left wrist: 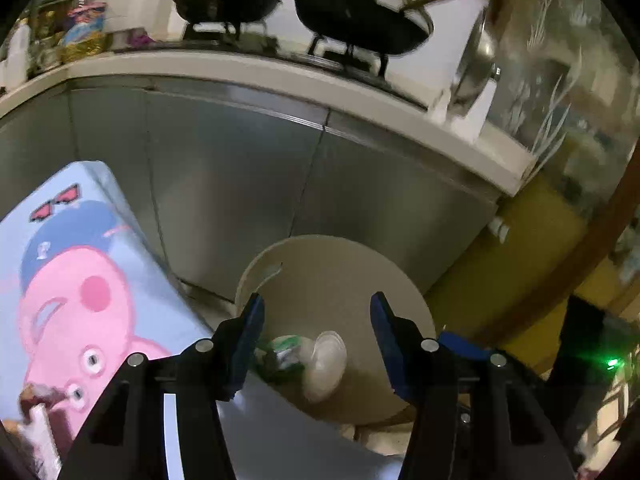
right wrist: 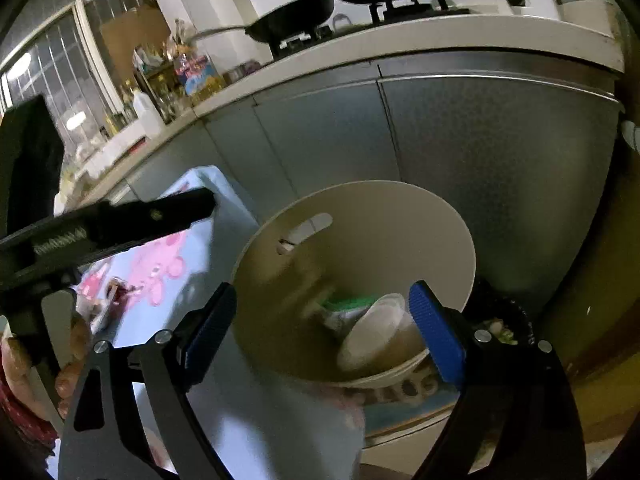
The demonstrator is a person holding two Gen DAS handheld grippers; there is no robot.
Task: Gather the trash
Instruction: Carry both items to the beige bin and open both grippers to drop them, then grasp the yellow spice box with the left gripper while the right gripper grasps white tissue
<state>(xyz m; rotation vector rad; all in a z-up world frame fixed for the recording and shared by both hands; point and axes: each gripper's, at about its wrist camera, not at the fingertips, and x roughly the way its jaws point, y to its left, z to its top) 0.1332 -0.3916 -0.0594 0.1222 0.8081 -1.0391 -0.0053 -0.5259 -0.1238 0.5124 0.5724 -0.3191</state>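
**Two open claws over the bin**

Left wrist view: the left gripper (left wrist: pixel 317 312) points down, wide open and holding nothing, above the round cream plastic bin (left wrist: pixel 400 280) with a white cup (left wrist: pixel 326 364) inside.

Right wrist view: the right gripper (right wrist: pixel 324 304) is also open and holding nothing over the bin (right wrist: pixel 400 216).

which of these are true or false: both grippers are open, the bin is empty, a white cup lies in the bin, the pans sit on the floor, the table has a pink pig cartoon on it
1. Both grippers are open. True: the left gripper and the right gripper each have their jaws spread with nothing between them.
2. The bin is empty. False: the beige bin holds trash, including green and white packaging.
3. A white cup lies in the bin. True: the white cup lies on its side inside.
4. The pans sit on the floor. False: the black pans sit on the stove on the counter.
5. The table has a pink pig cartoon. True: the blue table shows it.
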